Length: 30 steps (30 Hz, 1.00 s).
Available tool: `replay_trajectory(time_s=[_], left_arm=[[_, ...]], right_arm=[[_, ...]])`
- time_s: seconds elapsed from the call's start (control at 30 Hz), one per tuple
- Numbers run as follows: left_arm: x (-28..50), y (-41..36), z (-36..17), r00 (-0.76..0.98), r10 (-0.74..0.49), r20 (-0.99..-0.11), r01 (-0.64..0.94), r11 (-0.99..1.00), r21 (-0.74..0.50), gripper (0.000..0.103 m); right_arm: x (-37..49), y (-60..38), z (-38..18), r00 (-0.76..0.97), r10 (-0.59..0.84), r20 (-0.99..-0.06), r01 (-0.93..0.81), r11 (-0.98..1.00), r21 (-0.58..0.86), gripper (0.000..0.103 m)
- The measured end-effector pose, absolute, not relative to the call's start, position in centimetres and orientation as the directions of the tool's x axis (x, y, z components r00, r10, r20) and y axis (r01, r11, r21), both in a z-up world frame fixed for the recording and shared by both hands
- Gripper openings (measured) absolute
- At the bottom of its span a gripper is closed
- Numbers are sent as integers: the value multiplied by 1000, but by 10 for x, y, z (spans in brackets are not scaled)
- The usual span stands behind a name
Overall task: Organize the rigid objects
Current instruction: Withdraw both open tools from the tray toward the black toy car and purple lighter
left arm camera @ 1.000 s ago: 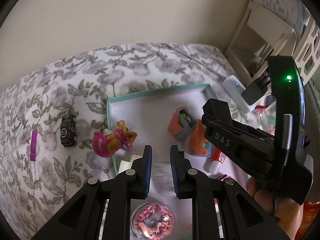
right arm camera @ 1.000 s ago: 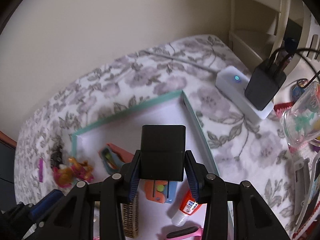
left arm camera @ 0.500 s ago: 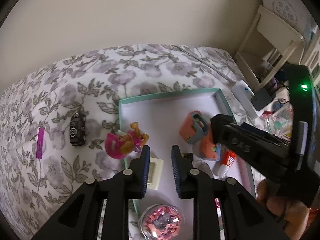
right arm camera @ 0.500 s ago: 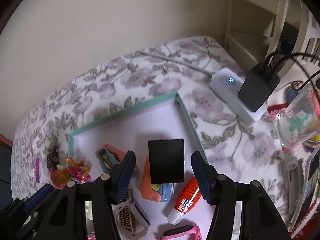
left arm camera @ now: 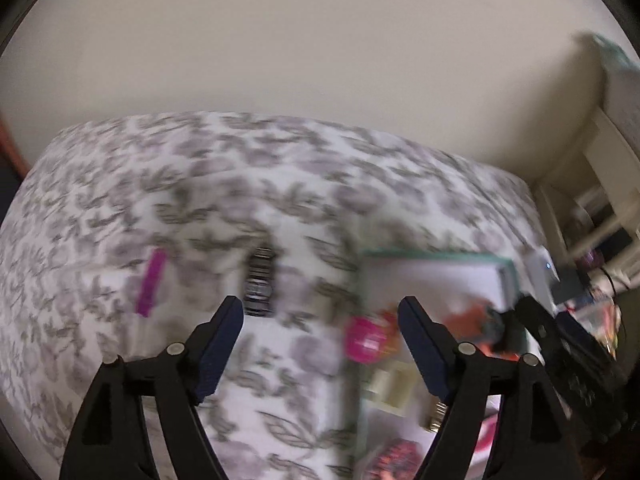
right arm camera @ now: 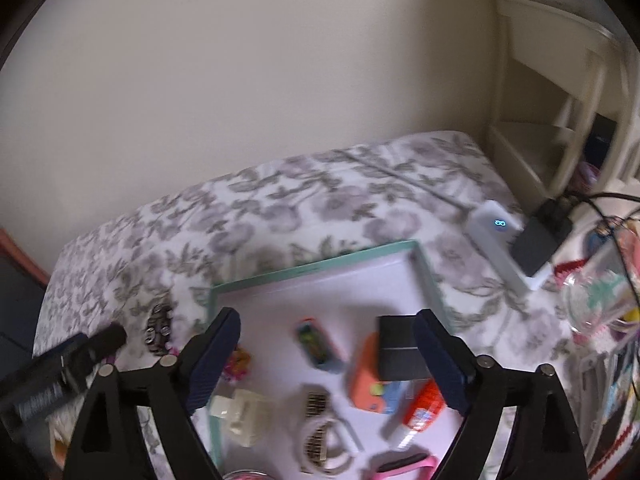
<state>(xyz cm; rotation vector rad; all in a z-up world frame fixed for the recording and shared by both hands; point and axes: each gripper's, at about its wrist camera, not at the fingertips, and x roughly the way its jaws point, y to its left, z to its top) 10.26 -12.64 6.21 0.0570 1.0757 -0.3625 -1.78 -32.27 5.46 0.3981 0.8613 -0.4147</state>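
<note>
My left gripper [left arm camera: 320, 316] hangs over the flowered cloth left of the tray, its jaws opening wide with nothing between them. This view is blurred. A small black toy car [left arm camera: 260, 284] lies just beyond its left fingertip, and a purple strip [left arm camera: 151, 282] lies further left. A pink toy [left arm camera: 366, 338] sits at the edge of the teal-rimmed tray [left arm camera: 432, 258]. My right gripper [right arm camera: 328, 322] is above the tray [right arm camera: 316, 268], jaws opening and empty. The black charger block [right arm camera: 398, 346] lies in the tray beside its right finger, resting on an orange case [right arm camera: 366, 380].
The tray also holds a second orange case [right arm camera: 316, 340], a glue stick [right arm camera: 420, 412], a cream block [right arm camera: 244, 412], a patterned band [right arm camera: 320, 432] and a pink band [right arm camera: 404, 464]. A white power strip [right arm camera: 496, 240] with a black adapter [right arm camera: 540, 240], a glass jar [right arm camera: 600, 300] and a white shelf stand right.
The right gripper opened, let go of the black charger block into the tray and rose. The left gripper opened wide and swung left, out over the cloth near the toy car.
</note>
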Motion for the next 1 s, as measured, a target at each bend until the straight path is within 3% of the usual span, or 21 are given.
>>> replay_trajectory(time_s=[0.07,0.27,0.33,0.53,0.83,1.0], left_arm=[[116,-105,60,435,-240,-868,260,956,-134,91],[149,-36,53,456,-178,-872,81,984,-158,93],[155,-17,53,470,-159,-868,41,987,-158,98],[174,33,46,491,-127,-862,-35,986,-165,98],[196,47,0,451,-159,-879,-30,981,-193,98],[203,27,-30,409,-125,-904,26,992,-126,98]], right_arm=[[-9,-308,52,590,-173,-789,468,869,160,103],[17,-257,51,622,-118,-774,359,921,148,103],[27,-236,51,641,-88,-763,317,935,157,103],[57,-174,39,649,-17,-761,194,971,143,103],[94,-140,-12,585,-23,-811,180,978,102,103],[112,-127,-33,554,-68,-830,161,987,27,98]])
